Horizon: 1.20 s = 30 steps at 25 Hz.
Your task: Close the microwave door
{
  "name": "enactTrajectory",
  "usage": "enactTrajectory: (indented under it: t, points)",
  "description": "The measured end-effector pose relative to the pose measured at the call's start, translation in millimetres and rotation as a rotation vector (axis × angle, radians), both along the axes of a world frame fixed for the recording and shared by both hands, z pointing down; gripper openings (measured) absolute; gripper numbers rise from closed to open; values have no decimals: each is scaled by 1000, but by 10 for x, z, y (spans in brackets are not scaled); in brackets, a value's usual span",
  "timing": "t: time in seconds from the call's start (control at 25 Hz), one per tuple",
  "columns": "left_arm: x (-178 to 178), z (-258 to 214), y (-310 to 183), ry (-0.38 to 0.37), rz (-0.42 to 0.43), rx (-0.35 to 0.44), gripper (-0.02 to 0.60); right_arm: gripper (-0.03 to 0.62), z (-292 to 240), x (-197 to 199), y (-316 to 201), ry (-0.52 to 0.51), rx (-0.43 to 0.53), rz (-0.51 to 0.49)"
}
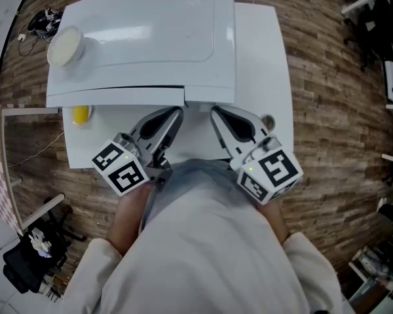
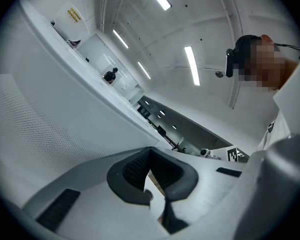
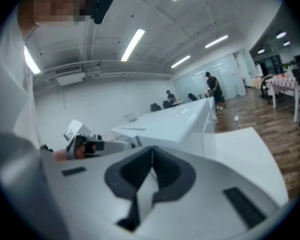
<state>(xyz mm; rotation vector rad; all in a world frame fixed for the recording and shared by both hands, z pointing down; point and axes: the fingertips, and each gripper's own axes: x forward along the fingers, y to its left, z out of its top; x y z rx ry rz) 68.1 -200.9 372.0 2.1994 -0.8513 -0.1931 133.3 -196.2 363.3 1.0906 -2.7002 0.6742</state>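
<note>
Pointing forward from just in front of the person's pale-shirted torso [image 1: 209, 254], the left gripper [image 1: 175, 114] and the right gripper [image 1: 217, 112] sit side by side, near each other but apart, each with its marker cube at the rear end close to the body. The left gripper's [image 2: 150, 151] own view shows its two dark ribbed pads meeting at the tips with nothing caught between them. The right gripper's [image 3: 151, 151] view shows the same: pads pressed tip to tip and empty. Both sets of tips lie just short of the front edge of the white box-shaped microwave oven [image 1: 144, 38], which stands on a white rectangular table [image 1: 265, 57] and is seen from straight above. The wider left section of its front edge stands slightly forward of the narrower right section, and from this angle the door face itself cannot be made out. A round cream-coloured disc [image 1: 65, 46] rests on the microwave's top near its left corner. A small yellow object [image 1: 80, 114] lies on the table just below the front left corner. Brown wood-patterned flooring [image 1: 327, 110] surrounds the table.
</note>
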Motion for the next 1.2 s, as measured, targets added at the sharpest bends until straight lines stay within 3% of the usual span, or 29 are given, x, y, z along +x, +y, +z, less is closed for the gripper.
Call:
enactTrajectory:
  t: [0.56,1.2]
  points:
    - [6,1,-107,24,-32,-16,12,23,-11,-62,12,-8,3,-16]
    - [18,-8,-100,59,-1,-37,14,23,18,41,192,31,-2,-8]
